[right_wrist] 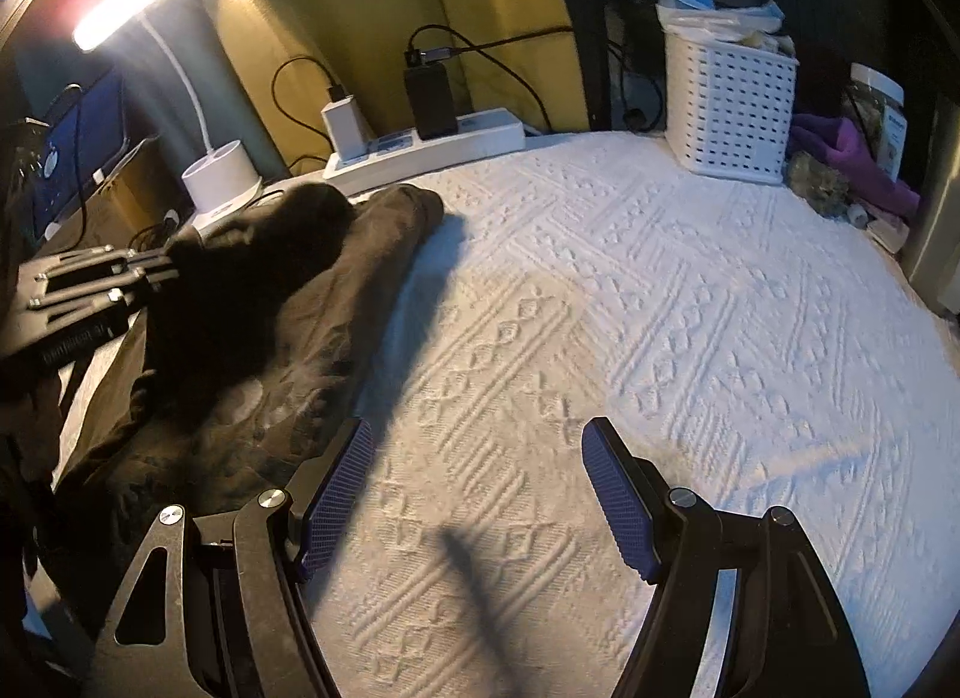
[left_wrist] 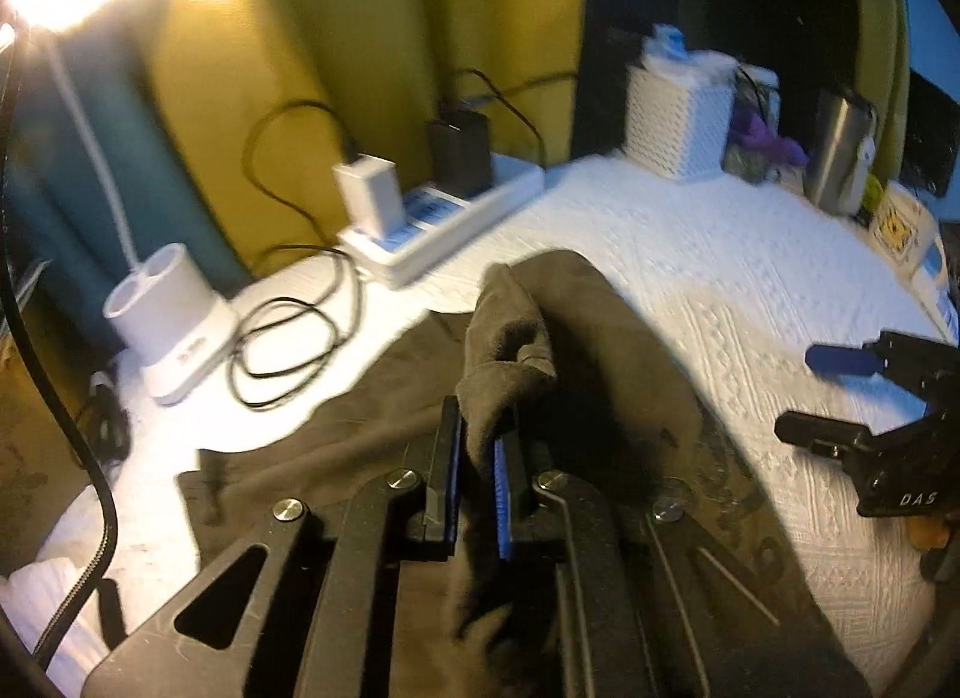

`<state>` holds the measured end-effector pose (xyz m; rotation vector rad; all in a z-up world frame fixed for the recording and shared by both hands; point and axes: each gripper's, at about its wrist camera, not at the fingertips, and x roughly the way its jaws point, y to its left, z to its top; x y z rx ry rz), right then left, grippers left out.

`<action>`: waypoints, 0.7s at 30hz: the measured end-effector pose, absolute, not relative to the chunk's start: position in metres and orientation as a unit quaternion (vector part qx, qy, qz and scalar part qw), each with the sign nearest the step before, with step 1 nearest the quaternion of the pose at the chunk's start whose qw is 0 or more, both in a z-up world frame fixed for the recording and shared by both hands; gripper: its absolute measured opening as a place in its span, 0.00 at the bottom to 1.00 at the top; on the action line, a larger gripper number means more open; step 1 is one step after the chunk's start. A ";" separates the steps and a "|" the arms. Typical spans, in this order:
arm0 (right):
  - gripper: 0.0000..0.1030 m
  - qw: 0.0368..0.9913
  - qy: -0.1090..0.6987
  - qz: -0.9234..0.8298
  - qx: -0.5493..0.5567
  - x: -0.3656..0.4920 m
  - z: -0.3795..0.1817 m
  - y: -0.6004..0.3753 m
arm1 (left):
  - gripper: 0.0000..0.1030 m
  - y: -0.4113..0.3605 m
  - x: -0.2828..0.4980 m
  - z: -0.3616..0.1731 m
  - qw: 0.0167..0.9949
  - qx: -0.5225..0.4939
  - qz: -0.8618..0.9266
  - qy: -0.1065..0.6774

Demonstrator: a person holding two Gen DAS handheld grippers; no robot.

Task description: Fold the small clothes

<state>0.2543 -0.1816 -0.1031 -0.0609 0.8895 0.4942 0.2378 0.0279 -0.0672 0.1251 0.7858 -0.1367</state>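
Left tongs (left_wrist: 480, 458) around garment (left_wrist: 516, 332)

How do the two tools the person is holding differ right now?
The left tool is shut on a fold of the dark garment; the right tool is open and holds nothing. The left tool sits over the garment, while the right tool is over bare white bedspread beside it. Both are black with blue ribbed pads and point down at the bed.
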 end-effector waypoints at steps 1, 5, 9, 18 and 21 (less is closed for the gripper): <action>0.72 0.873 0.425 0.237 -0.032 0.254 -0.102 -0.179 | 0.07 0.036 0.236 -0.063 0.922 0.052 -0.062 0.378; 0.72 0.872 0.425 0.241 -0.041 0.254 -0.099 -0.168 | 0.07 0.061 0.230 -0.057 0.927 0.025 -0.051 0.370; 0.72 0.870 0.423 0.247 -0.052 0.254 -0.094 -0.155 | 0.07 0.085 0.225 -0.056 0.929 -0.005 -0.045 0.366; 0.72 0.862 0.419 0.275 -0.072 0.258 -0.087 -0.113 | 0.07 0.130 0.229 -0.070 0.923 -0.074 -0.035 0.376; 0.72 0.856 0.426 0.283 -0.078 0.260 -0.093 -0.099 | 0.07 0.143 0.235 -0.081 0.915 -0.098 -0.037 0.389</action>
